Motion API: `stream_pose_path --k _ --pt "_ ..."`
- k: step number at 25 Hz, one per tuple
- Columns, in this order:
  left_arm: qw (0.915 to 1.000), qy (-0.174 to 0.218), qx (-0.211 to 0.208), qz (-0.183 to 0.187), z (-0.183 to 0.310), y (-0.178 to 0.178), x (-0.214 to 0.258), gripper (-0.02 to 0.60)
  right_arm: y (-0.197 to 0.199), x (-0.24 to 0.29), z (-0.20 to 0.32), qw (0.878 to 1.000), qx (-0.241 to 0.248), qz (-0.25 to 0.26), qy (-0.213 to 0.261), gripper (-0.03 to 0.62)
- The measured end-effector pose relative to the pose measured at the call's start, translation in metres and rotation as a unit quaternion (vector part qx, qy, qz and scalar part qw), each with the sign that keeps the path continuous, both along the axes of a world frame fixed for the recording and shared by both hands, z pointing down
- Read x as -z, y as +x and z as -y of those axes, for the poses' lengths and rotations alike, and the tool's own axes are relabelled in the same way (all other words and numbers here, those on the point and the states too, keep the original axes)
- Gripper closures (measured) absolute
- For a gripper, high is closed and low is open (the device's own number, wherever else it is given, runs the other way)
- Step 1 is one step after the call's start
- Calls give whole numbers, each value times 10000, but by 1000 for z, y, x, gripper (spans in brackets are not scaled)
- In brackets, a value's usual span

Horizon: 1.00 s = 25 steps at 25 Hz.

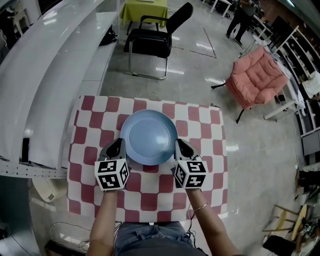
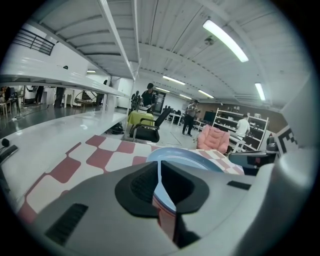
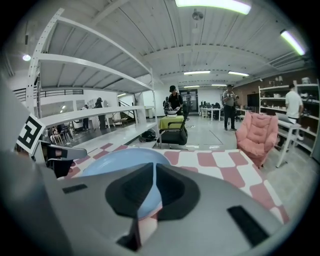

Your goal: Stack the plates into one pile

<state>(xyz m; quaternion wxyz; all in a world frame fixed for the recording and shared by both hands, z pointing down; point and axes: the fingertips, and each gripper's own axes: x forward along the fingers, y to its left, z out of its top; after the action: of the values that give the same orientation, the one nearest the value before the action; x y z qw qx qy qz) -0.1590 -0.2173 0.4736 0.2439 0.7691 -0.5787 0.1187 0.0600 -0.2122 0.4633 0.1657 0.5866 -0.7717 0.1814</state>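
A light blue plate sits over the middle of the red-and-white checked table. My left gripper is shut on its left rim and my right gripper is shut on its right rim. In the left gripper view the plate's rim runs straight into the narrow slot between the black pads of the left gripper. In the right gripper view the plate likewise enters the closed pads of the right gripper. No other plate shows in any view.
A long white counter runs along the table's left side. Beyond the far edge stand a black office chair and a yellow-green table. A pink armchair stands at the far right. People stand far back in the room.
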Motion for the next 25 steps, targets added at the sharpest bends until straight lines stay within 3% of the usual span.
stream_pose_path --k 12,25 --pt "9974 665 -124 -260 -27 9 40 566 2 37 -25 9964 316 548 560 583" --pt "9947 1025 34 -26 -84 29 75 566 20 73 -74 9891 763 771 992 585"
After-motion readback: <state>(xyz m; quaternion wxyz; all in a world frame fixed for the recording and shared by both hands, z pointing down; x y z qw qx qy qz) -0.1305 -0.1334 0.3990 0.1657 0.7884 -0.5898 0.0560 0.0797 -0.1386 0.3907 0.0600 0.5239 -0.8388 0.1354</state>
